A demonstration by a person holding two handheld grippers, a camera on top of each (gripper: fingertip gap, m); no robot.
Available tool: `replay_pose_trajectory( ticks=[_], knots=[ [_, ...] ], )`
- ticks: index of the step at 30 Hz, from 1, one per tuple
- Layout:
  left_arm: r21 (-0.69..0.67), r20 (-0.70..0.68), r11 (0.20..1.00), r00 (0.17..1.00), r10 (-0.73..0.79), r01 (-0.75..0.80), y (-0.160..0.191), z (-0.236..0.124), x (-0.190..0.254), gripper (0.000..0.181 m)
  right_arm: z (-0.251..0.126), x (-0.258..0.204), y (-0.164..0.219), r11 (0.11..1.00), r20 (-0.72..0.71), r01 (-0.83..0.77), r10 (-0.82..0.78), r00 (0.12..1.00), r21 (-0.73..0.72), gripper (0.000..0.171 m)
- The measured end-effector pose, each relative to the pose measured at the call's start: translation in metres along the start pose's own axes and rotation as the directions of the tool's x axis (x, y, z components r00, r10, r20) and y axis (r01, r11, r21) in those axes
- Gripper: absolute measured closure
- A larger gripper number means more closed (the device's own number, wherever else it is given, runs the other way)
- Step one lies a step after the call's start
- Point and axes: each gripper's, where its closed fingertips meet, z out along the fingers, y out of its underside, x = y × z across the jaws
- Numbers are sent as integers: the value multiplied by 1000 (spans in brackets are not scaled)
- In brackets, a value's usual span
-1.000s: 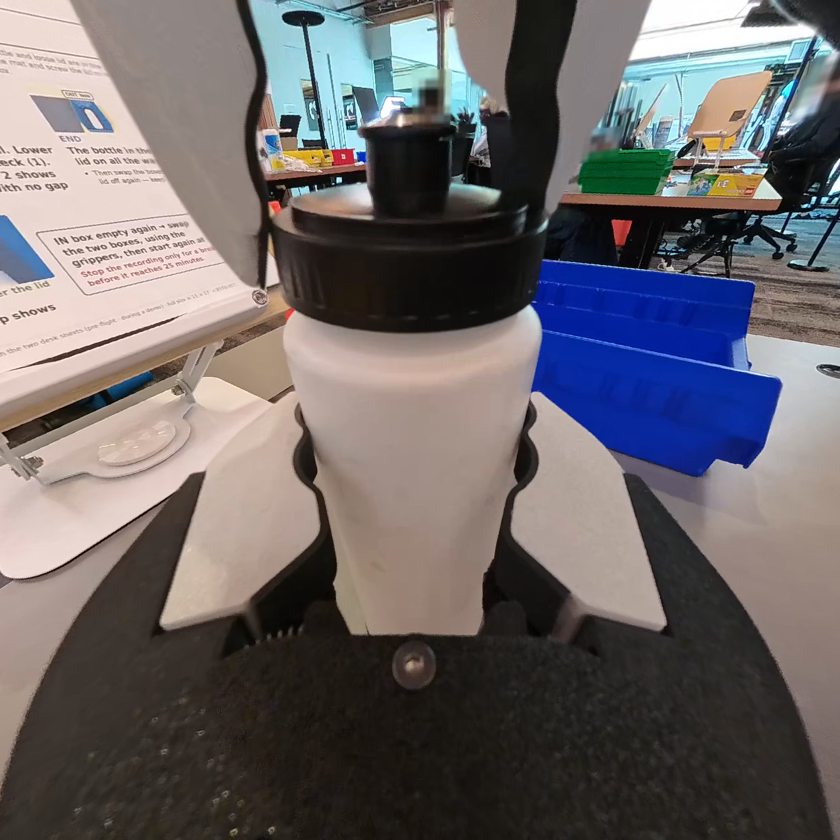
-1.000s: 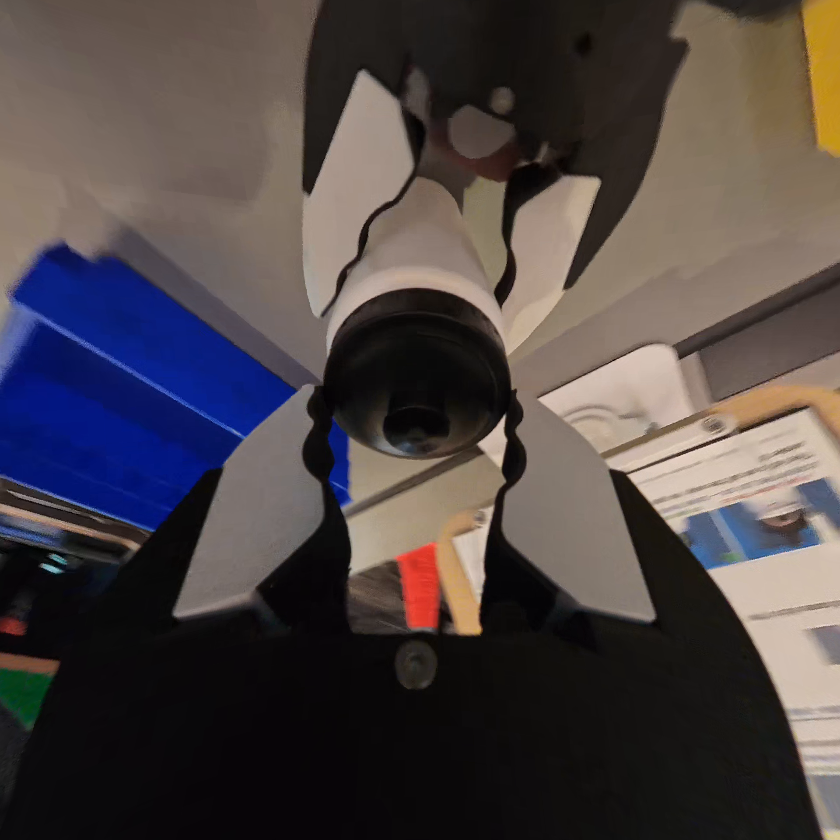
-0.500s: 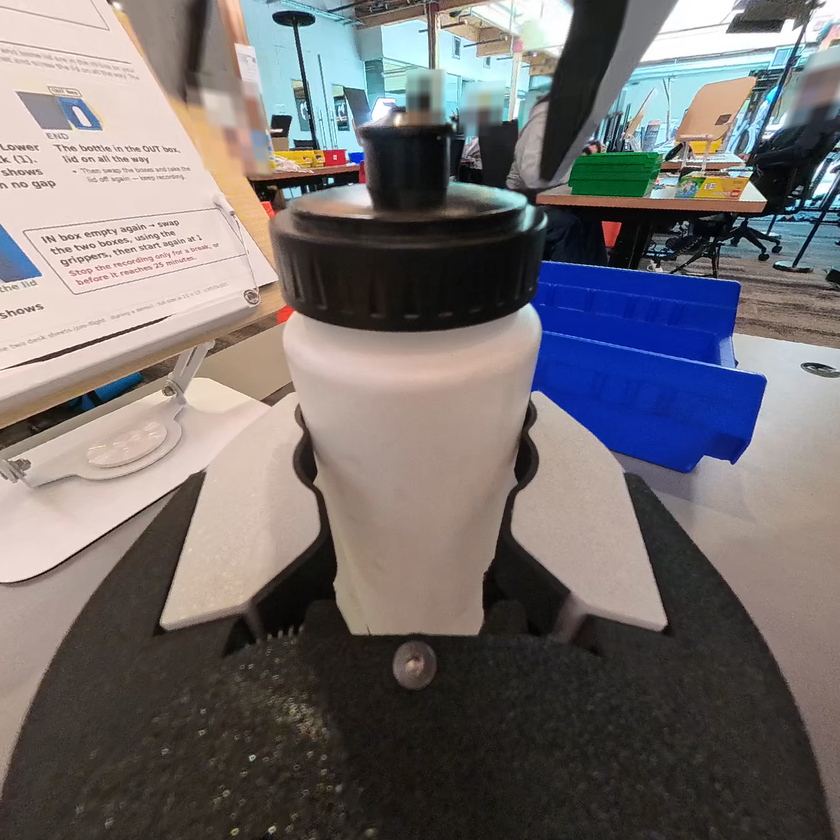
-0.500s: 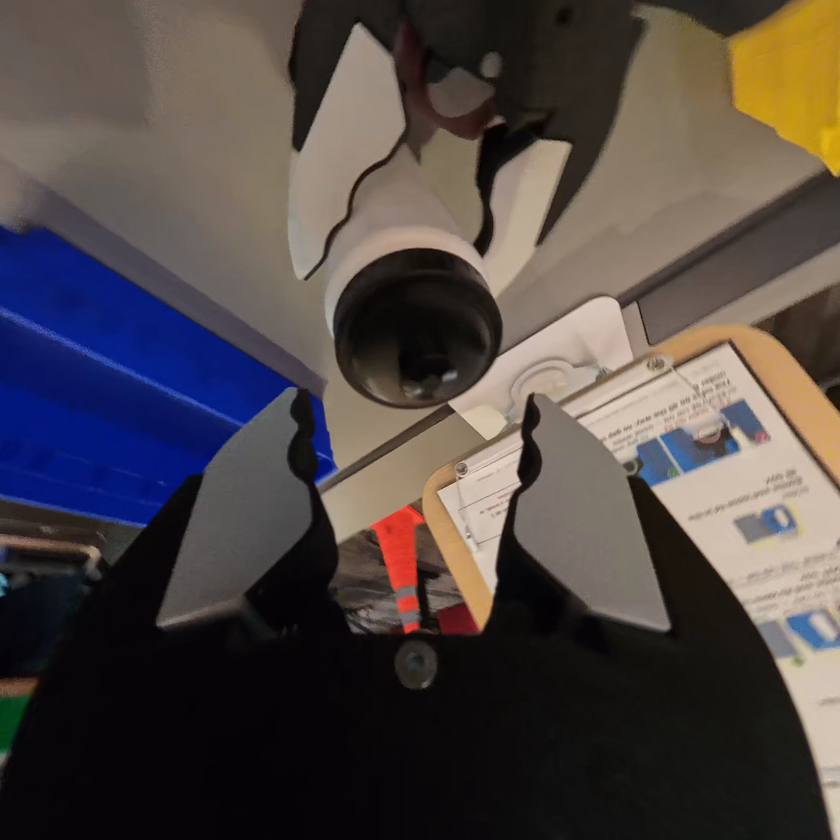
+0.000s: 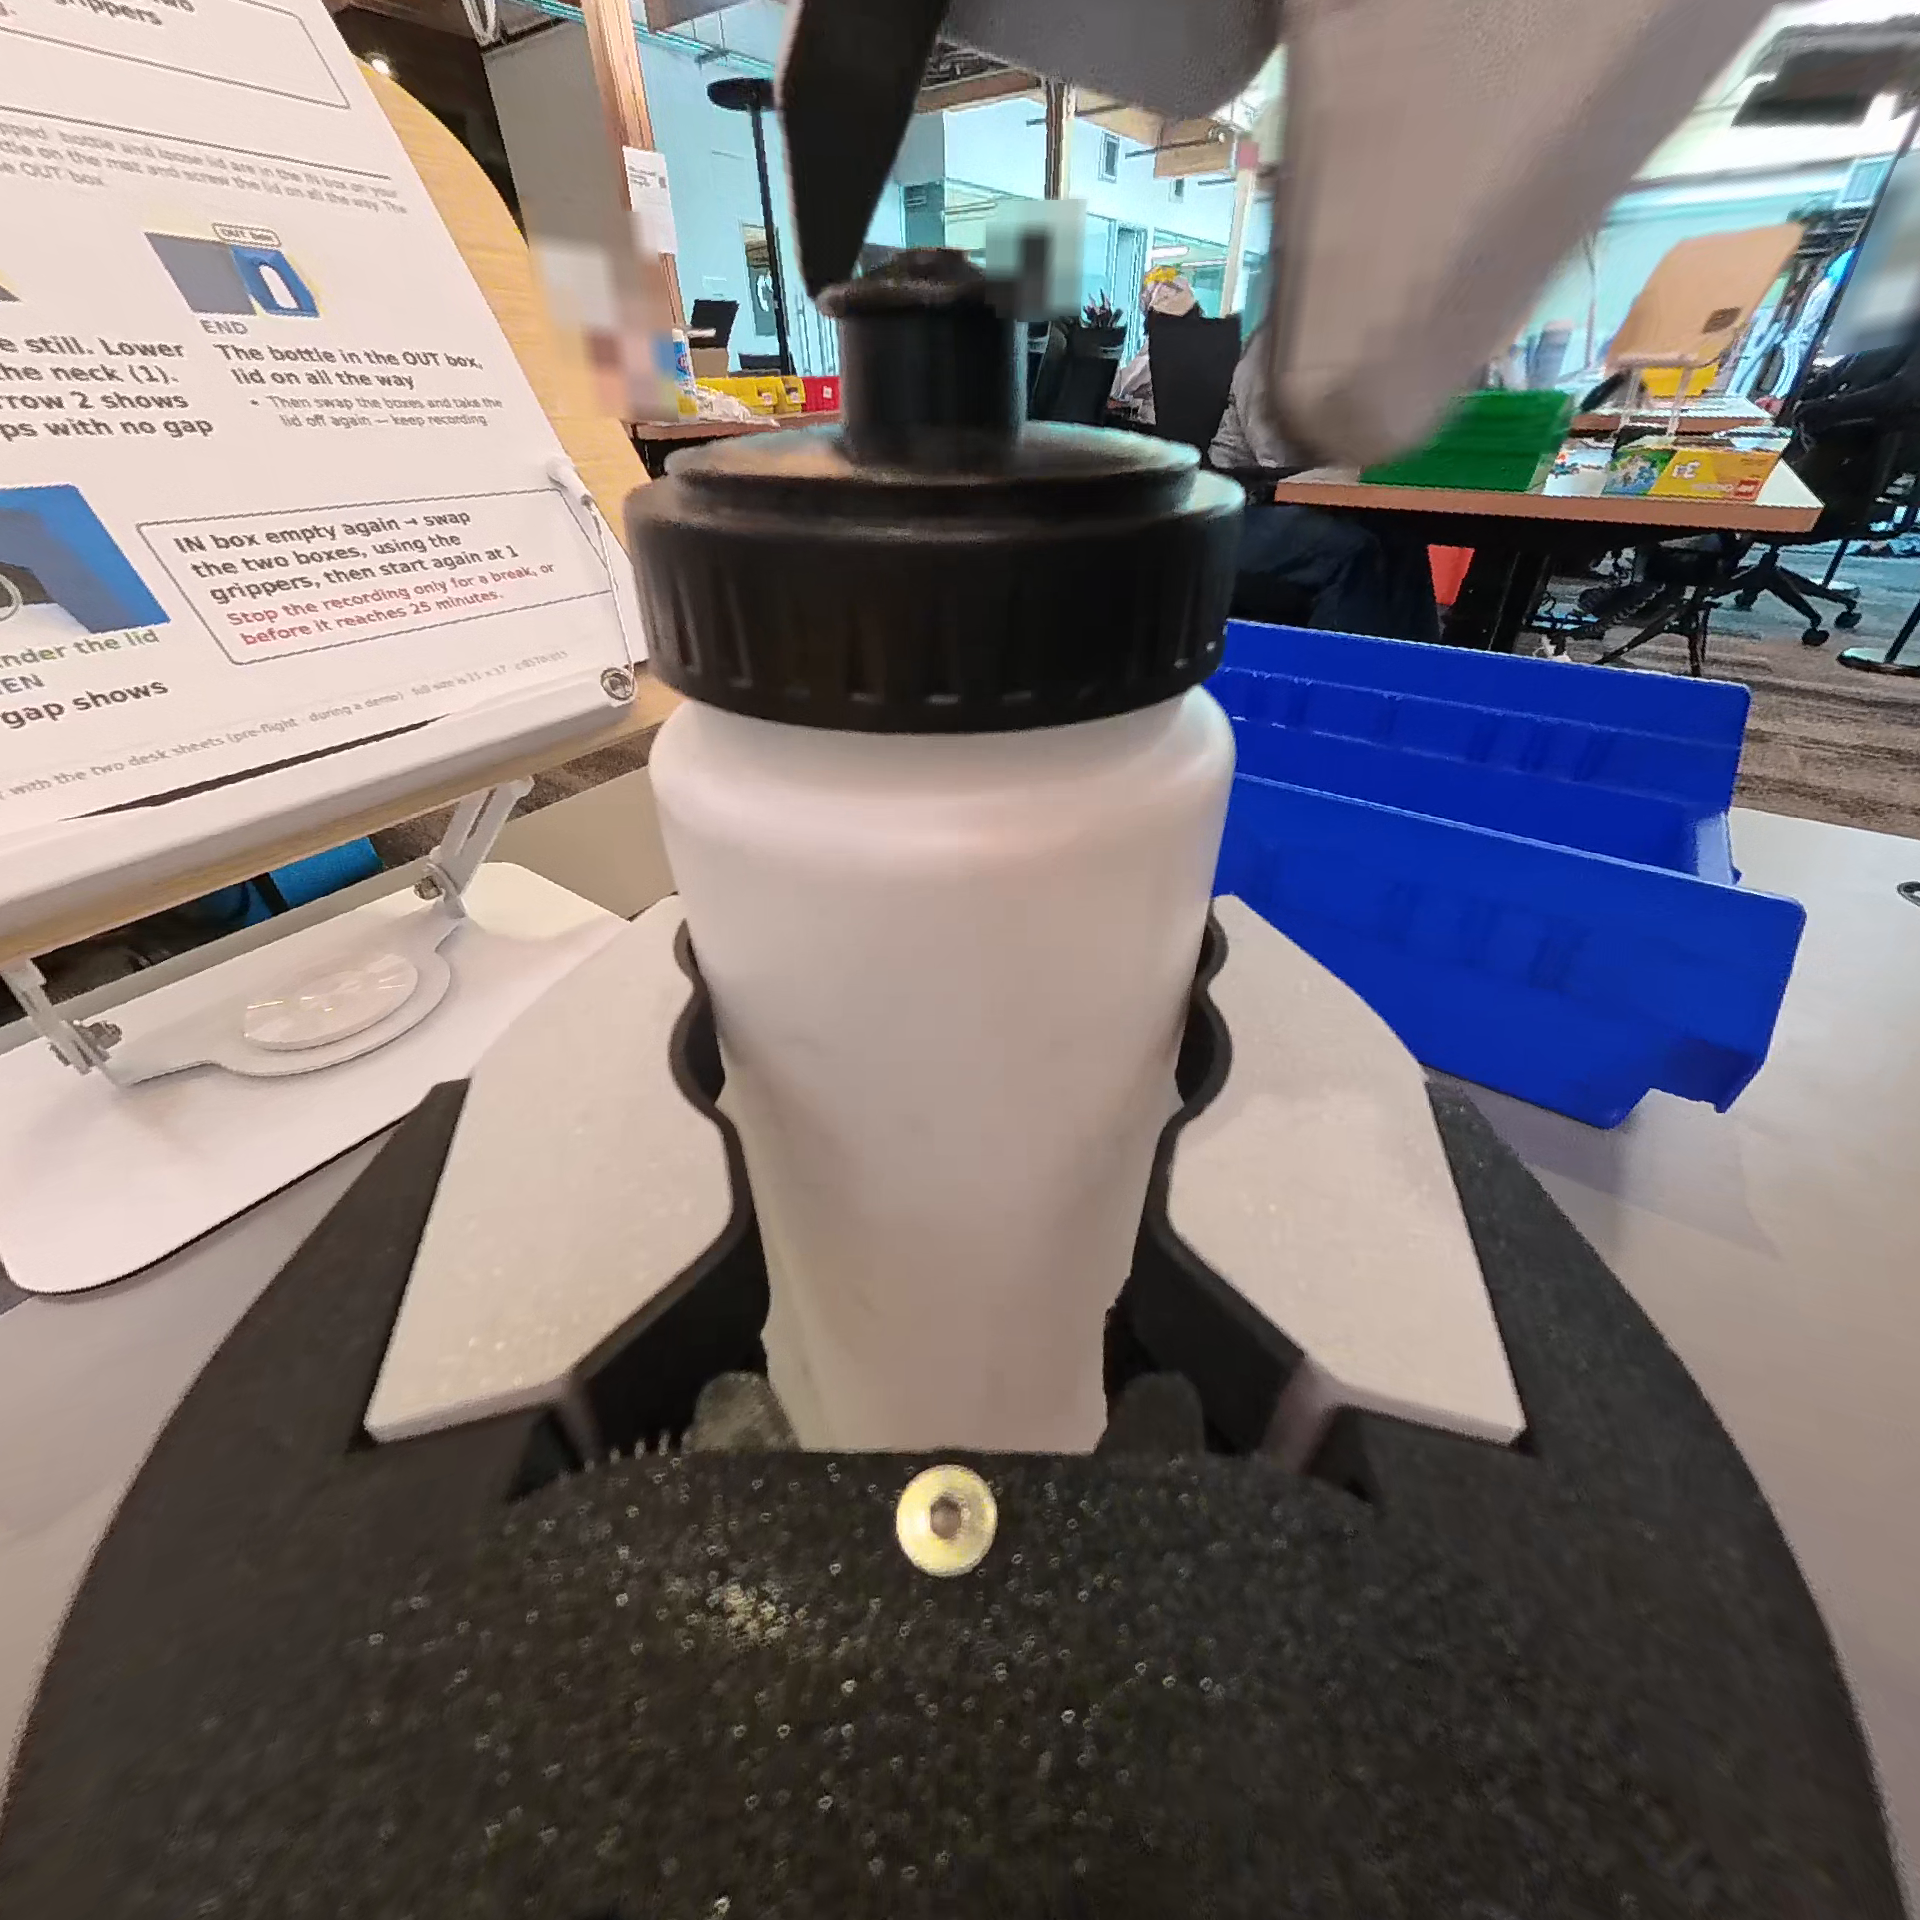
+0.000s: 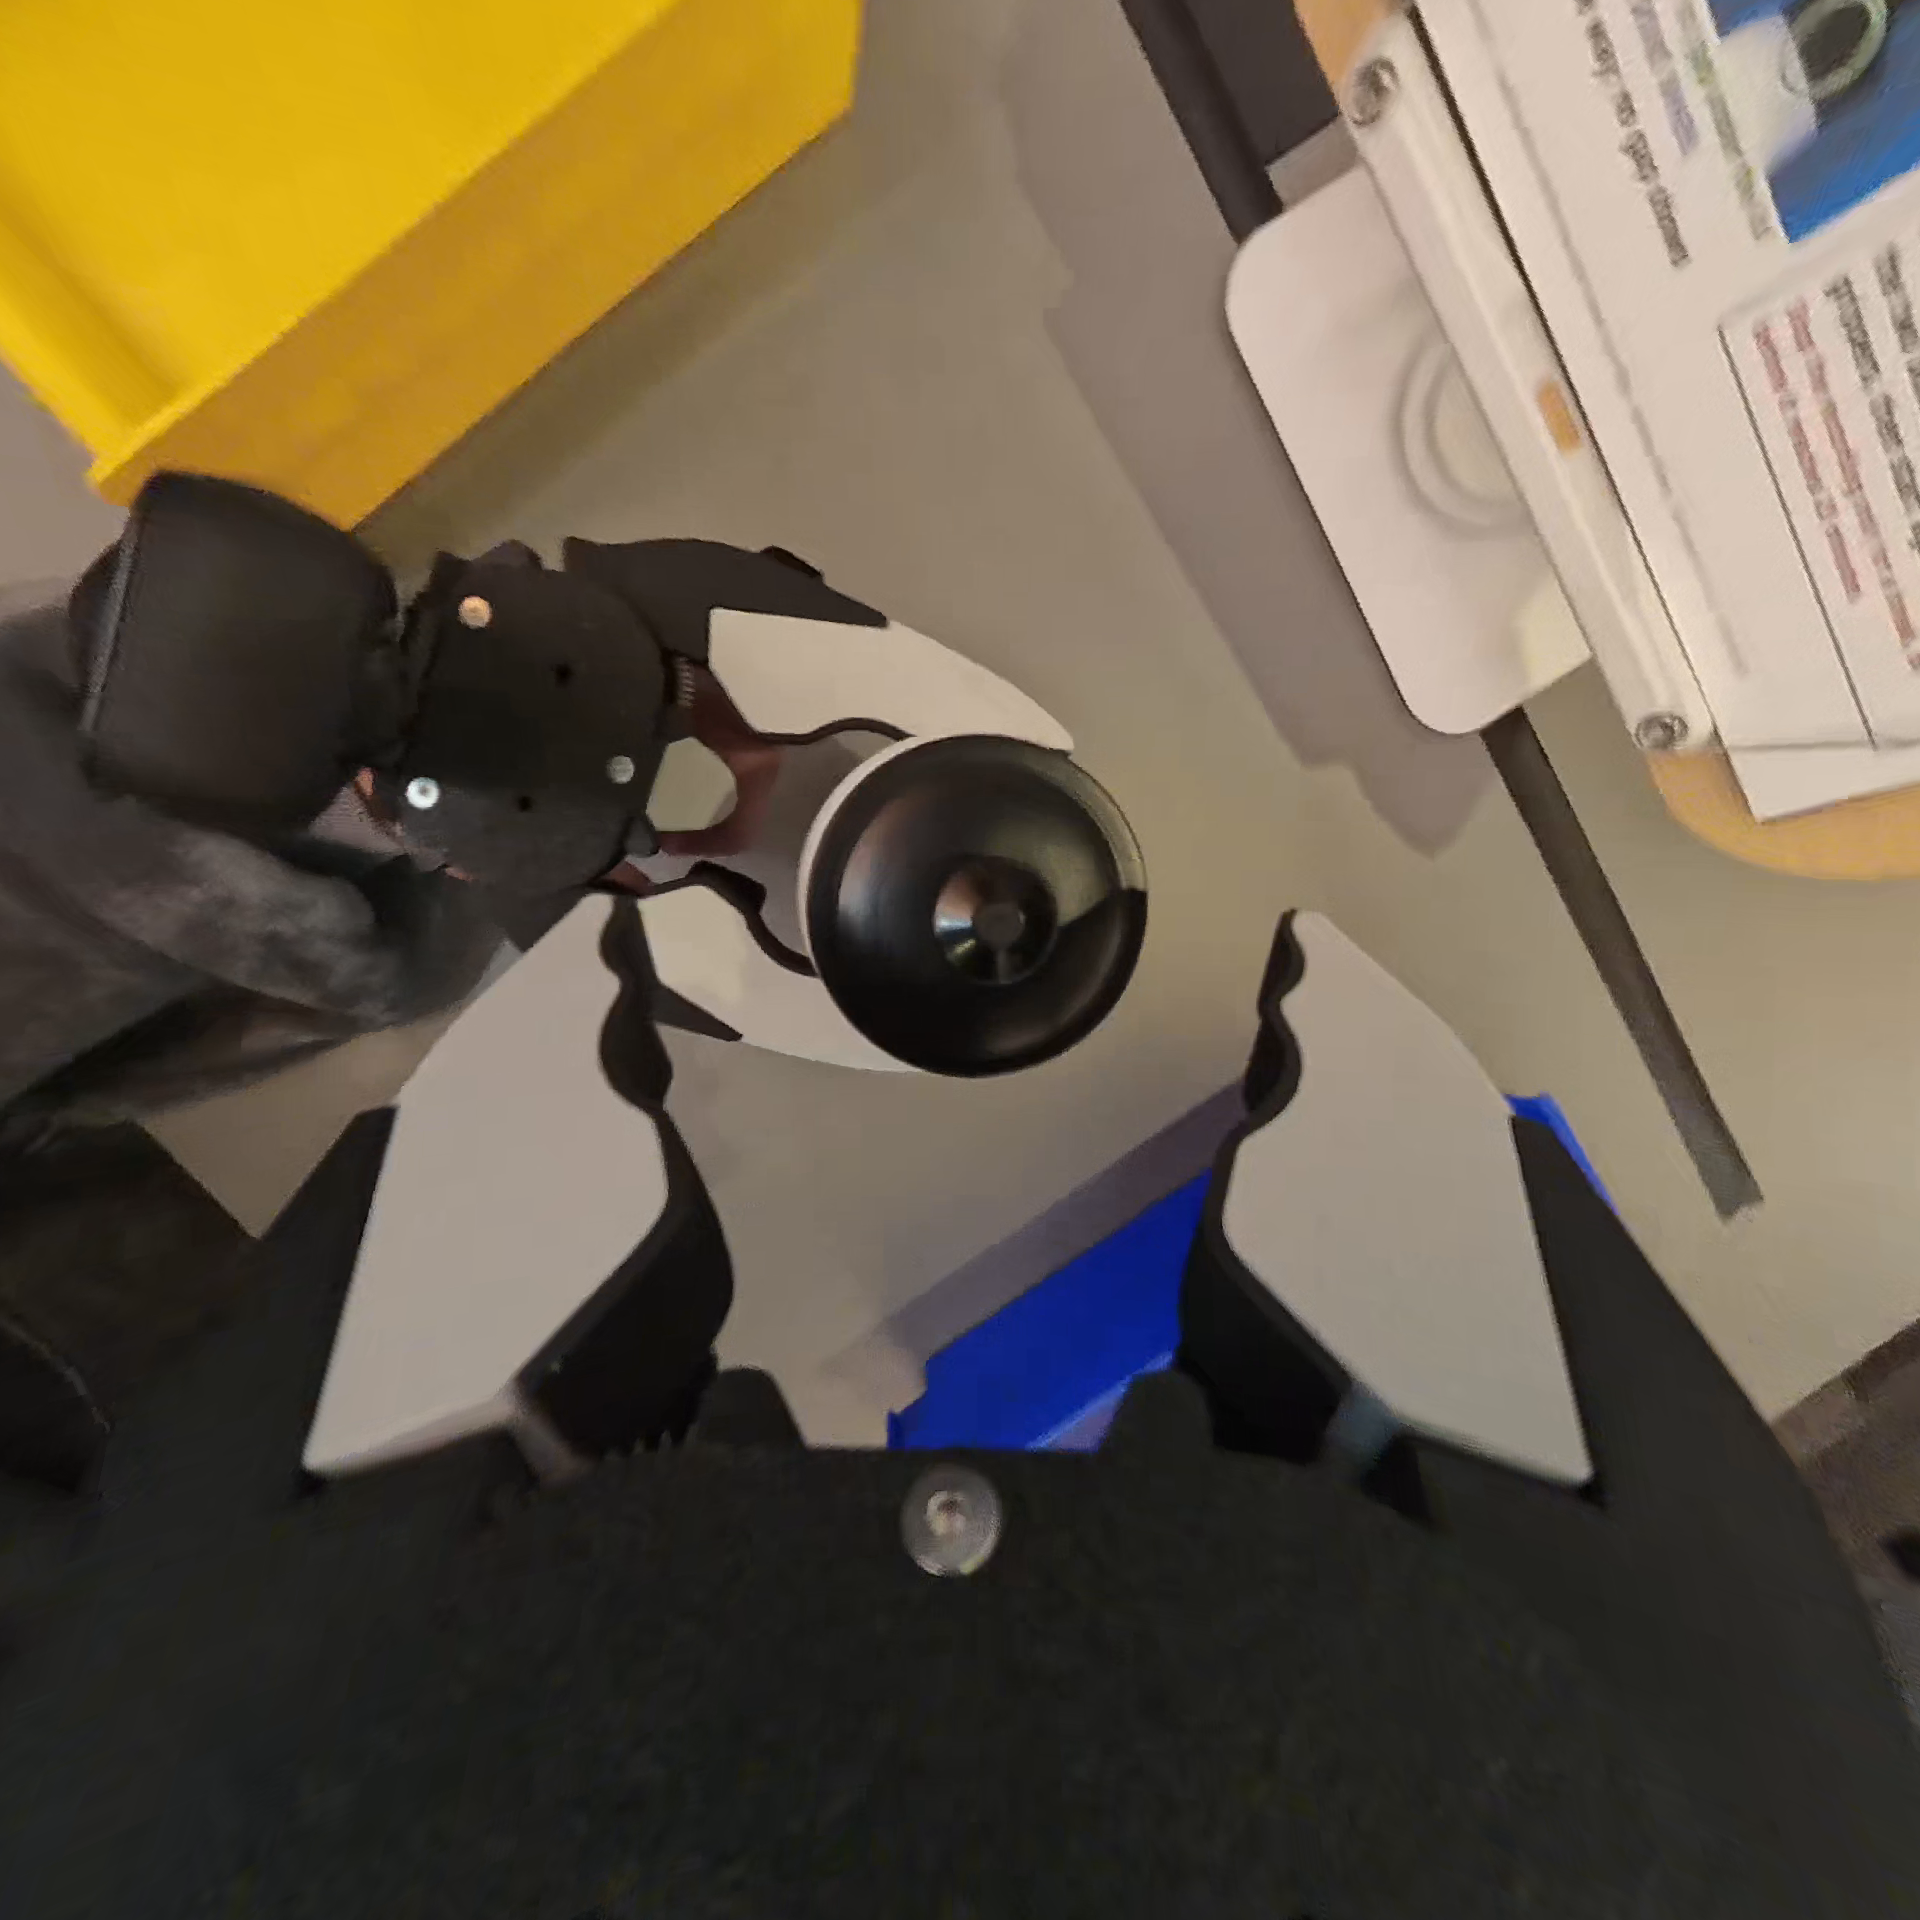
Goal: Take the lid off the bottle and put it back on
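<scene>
A white bottle [image 5: 935,987] with a black ribbed screw lid [image 5: 935,613] stands upright in my left gripper [image 5: 948,935], which is shut on the bottle's body. The lid sits on the bottle's neck. My right gripper [image 6: 956,925] is open and empty, pointing straight down above the lid [image 6: 977,904], with a gap on each side. In the left wrist view its blurred fingers [image 5: 1403,260] hang over the lid's spout. In the right wrist view the left gripper's white fingers [image 6: 883,675] clasp the bottle from the left.
A blue bin [image 5: 1486,883] stands right of the bottle and shows in the right wrist view [image 6: 1039,1340]. A yellow bin [image 6: 364,208] stands on the grey table. An instruction sheet on a white stand [image 5: 260,1039] is at the left. A grey sleeve [image 6: 156,935] holds the left gripper.
My right gripper has let go of the lid, opened wide, lifted off it and turned round above the bottle. The left gripper still holds the bottle in the same place.
</scene>
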Motion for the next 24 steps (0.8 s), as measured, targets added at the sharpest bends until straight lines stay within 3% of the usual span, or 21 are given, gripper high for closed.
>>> replay_pose_trajectory(
  ticks=[2, 9, 11, 12, 15, 18, 21, 24],
  knots=[
    [0, 1, 1000, 1000, -1, 1, 0, 0, 0, 95, 2, 9, 3, 998, -40, -61, 60, 997, -28, 74],
    [-11, 1, 1000, 1000, 6, -6, 0, -1, 3, 95, 20, 10, 16, 972, -31, -181, 178, 983, -151, 74],
    [-14, -1, 1000, 1000, 6, -6, 0, -2, 4, 95, 21, -2, 15, 965, 38, -197, 206, 978, -175, 96],
    [-16, -2, 1000, 1000, 8, -8, 0, -2, 4, 95, 21, -2, 16, 964, 40, -189, 199, 979, -186, 96],
    [-18, -9, 1000, 1000, 10, -10, 0, -3, 5, 95, 19, -3, 17, 972, 56, -34, 48, 997, -232, 97],
    [-21, -13, 1000, 1000, 7, -7, 1, -2, 5, 95, 17, -2, 16, 936, 48, 229, -224, 973, -267, 97],
    [-19, -22, 1000, 1000, -3, 2, 0, -3, 4, 95, 18, -1, 13, 788, 48, 546, -557, 829, -284, 97],
    [-22, -40, 1000, 999, 7, -8, 1, -3, 6, 95, 16, -4, 14, 599, 114, 754, -757, 643, -270, 97]
  ],
)
